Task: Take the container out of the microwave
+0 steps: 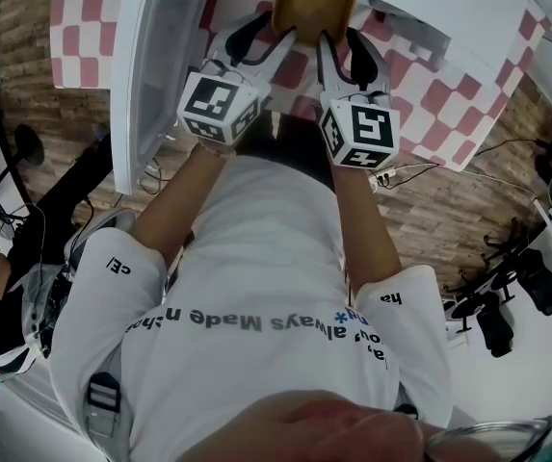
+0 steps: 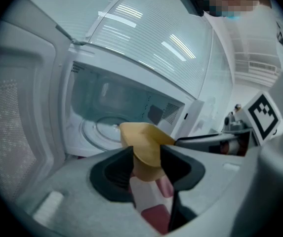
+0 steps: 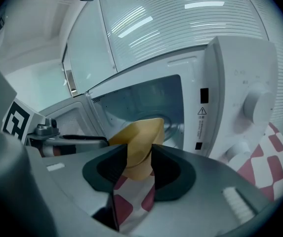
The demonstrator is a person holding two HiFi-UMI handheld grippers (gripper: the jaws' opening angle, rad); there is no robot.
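Left gripper [image 2: 146, 163]: jaws clamped on one edge of the yellow container [image 2: 142, 143].
Right gripper [image 3: 139, 159]: jaws clamped on the opposite edge of the same container.
Container: held in the air between both grippers, just in front of the microwave's [image 3: 240, 83] opening and clear of the cavity, above the red-and-white checkered cloth [image 1: 430, 94].
Microwave: white, door [image 1: 150, 65] swung open on the left; glass turntable [image 2: 99, 130] visible inside, bare.
Floor [image 1: 459, 210]: wood-patterned.
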